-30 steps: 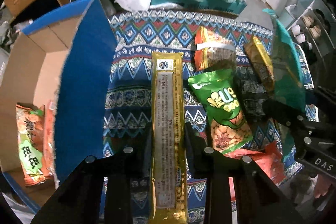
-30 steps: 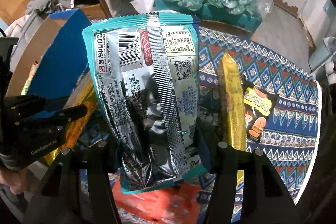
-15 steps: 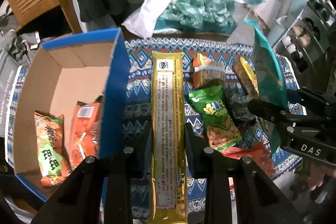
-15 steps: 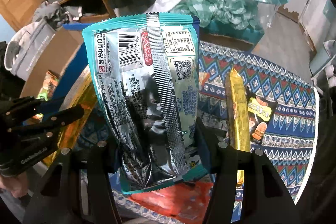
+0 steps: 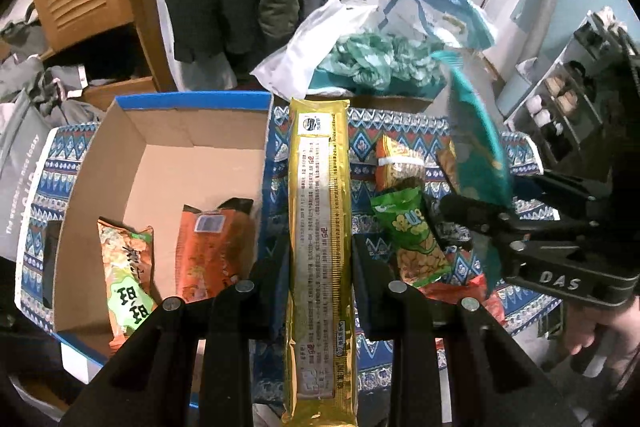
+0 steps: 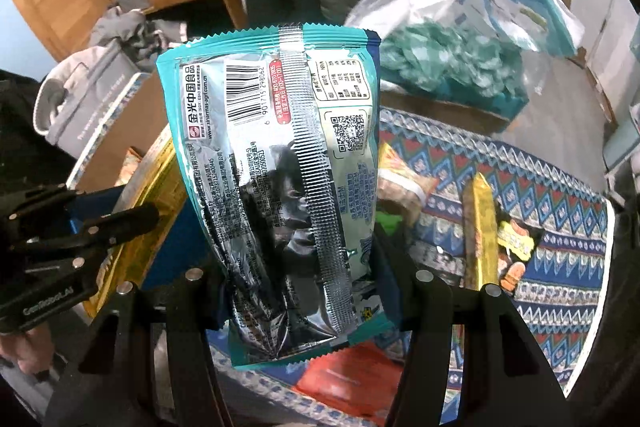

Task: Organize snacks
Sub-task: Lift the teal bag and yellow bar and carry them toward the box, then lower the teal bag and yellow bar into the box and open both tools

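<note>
With two packets already lying in the cardboard box (image 5: 168,163), the left gripper (image 5: 320,267) clamps a long gold packet (image 5: 320,227) and the right gripper (image 6: 298,267) a teal pouch (image 6: 280,187), both held above the worktop (image 6: 560,227), apparently bound for that box.

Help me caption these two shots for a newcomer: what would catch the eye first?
The long gold snack pack clamped in the left gripper runs up the middle of the left wrist view, beside the open cardboard box with two orange packets inside. In the right wrist view, the teal and silver pouch held by the right gripper fills the centre, above the patterned tablecloth.
</note>
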Tool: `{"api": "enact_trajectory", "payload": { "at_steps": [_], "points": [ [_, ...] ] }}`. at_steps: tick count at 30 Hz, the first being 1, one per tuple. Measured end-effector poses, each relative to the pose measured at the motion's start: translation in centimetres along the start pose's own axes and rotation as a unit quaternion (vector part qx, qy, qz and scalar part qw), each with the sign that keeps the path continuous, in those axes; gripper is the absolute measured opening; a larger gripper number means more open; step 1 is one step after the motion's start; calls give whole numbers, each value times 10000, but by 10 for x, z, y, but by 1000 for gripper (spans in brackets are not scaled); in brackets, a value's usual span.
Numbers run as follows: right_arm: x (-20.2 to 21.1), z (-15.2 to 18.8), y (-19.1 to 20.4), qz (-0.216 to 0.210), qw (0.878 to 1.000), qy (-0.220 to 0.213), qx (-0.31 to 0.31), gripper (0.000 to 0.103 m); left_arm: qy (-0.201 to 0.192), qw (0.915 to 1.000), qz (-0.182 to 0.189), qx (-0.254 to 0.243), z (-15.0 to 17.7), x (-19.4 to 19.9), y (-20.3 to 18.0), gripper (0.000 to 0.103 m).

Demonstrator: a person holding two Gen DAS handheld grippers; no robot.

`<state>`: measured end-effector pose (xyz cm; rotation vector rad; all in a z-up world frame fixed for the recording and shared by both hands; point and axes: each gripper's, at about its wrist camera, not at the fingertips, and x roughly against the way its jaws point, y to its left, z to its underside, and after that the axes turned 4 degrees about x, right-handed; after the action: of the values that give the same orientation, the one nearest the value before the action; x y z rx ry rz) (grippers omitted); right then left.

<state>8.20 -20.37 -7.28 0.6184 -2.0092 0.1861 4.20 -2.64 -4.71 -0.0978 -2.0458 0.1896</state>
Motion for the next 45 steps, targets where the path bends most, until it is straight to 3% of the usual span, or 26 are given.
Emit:
{"api": "enact_trajectory", "payload": {
  "at_steps": [12, 27, 45],
  "points": [
    [-13, -28, 49, -223, 9993, 27, 293, 57, -275, 9993, 10, 267, -4, 26, 43, 28],
    [-54, -62, 122, -559, 9960, 317, 628, 57, -397, 9941, -453, 906, -1, 23, 126, 29],
    [-99, -83, 166, -724, 9928, 659, 691, 57, -189, 9867, -712, 1452, -1, -3, 181, 29]
  ]
}}
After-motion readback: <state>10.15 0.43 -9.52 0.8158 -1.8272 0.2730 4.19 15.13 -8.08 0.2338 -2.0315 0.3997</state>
